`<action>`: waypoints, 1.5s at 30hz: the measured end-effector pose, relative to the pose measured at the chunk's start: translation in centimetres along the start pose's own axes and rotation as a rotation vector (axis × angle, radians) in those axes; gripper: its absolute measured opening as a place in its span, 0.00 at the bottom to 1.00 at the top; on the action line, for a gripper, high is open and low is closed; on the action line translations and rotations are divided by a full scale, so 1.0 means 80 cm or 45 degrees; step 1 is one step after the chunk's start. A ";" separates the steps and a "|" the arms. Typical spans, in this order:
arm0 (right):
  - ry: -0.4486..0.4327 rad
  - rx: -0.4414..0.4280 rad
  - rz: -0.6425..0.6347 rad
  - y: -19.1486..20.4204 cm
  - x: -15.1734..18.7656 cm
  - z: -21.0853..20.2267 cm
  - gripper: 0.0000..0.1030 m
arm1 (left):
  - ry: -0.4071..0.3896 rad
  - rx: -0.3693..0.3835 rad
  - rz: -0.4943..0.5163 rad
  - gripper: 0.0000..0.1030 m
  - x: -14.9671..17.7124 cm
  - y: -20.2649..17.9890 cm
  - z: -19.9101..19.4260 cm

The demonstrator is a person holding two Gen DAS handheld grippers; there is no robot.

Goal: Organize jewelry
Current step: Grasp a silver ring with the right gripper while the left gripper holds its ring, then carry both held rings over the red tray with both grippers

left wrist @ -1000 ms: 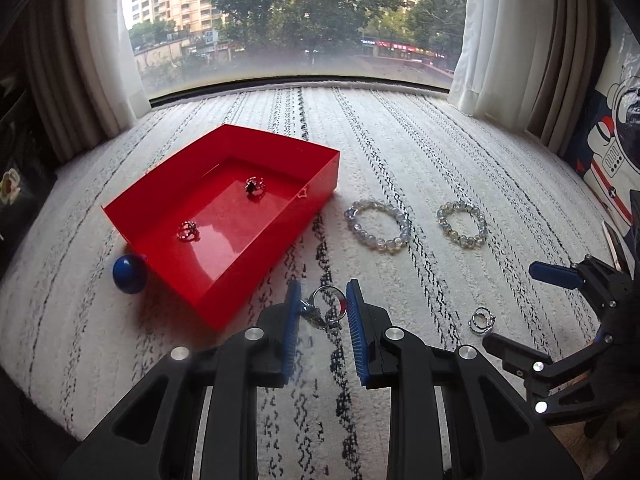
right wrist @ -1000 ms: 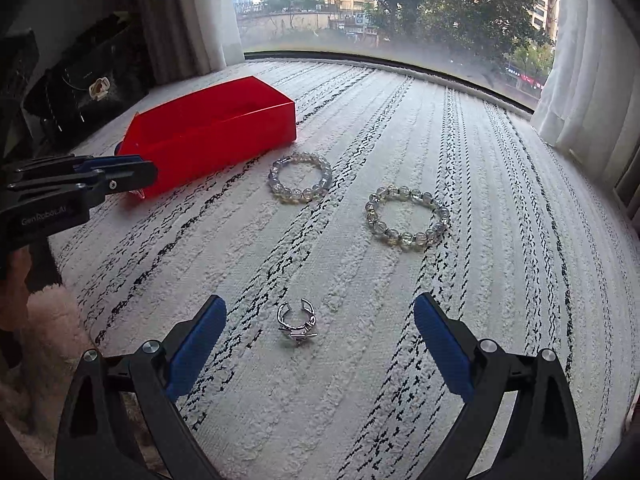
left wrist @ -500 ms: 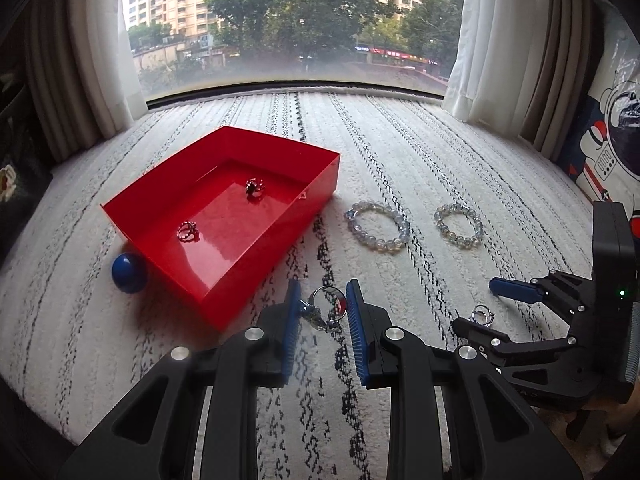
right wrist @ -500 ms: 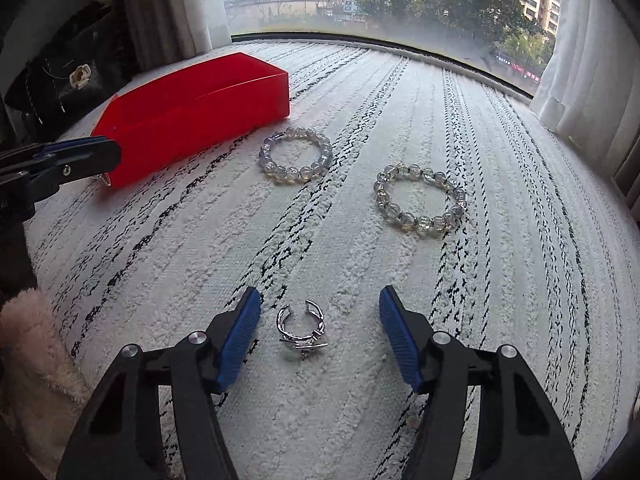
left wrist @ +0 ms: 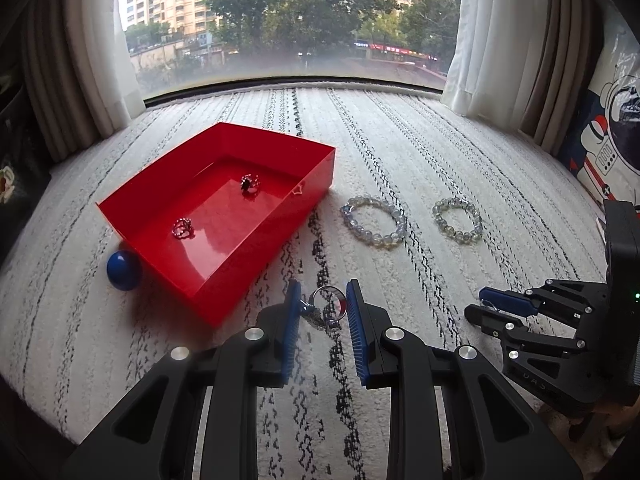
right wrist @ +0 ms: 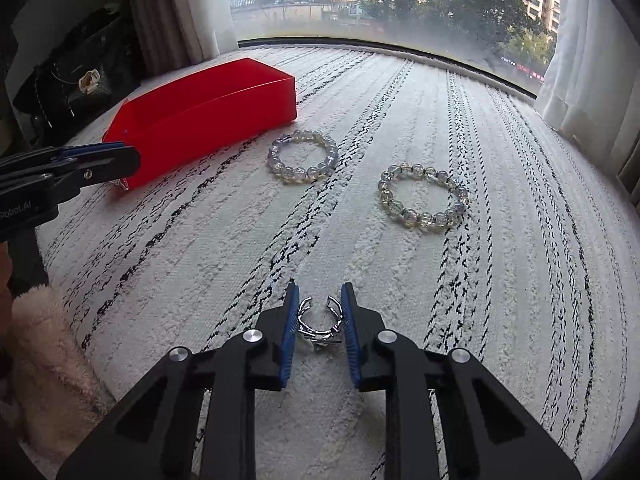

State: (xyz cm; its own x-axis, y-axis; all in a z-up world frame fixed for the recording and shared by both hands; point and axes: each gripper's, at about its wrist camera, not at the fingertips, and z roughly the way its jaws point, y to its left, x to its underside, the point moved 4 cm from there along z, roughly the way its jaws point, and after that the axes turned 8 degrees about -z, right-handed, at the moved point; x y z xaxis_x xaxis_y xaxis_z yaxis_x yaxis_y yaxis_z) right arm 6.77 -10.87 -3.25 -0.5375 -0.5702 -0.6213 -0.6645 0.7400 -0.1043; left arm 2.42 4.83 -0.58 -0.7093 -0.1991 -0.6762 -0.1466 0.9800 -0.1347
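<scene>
White striped bedding carries it all: right gripper (right wrist: 319,322) fingers, just closing, pinch a light, springy open ring (right wrist: 319,320) across its band; left gripper (left wrist: 322,312) fingers pinch a small ring (left wrist: 327,309).

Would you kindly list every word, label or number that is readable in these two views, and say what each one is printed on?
"Robot.AI": on the black body of the left tongs, cut off by the left edge of the right wrist view, so earlier letters may be missing.
"UAS": faint raised letters on the body of the right tongs; a doubtful reading.
Shop signs across the street: too small and blurred to read.
Astronaut cushion: no legible text.
</scene>
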 end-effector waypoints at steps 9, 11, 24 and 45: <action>-0.058 -0.041 0.029 -0.006 -0.010 -0.031 0.20 | -0.012 -0.005 0.015 0.21 -0.003 -0.008 -0.010; -0.048 -0.049 0.020 -0.003 -0.008 -0.032 0.20 | -0.011 -0.012 0.018 0.21 -0.003 -0.009 -0.012; -0.128 -0.186 -0.122 0.019 -0.114 -0.061 0.20 | -0.032 -0.002 -0.024 0.21 -0.057 0.021 -0.035; 0.242 -0.328 -0.260 0.102 -0.270 0.139 0.20 | 0.169 -0.178 -0.155 0.22 -0.160 0.153 0.107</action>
State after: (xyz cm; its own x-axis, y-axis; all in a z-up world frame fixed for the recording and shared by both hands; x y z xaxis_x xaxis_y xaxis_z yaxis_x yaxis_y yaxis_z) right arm 18.71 11.42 0.68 -0.4509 -0.7707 -0.4501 -0.8638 0.5038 0.0027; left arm 15.60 19.42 0.22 -0.7635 -0.3237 -0.5589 -0.3242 0.9405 -0.1019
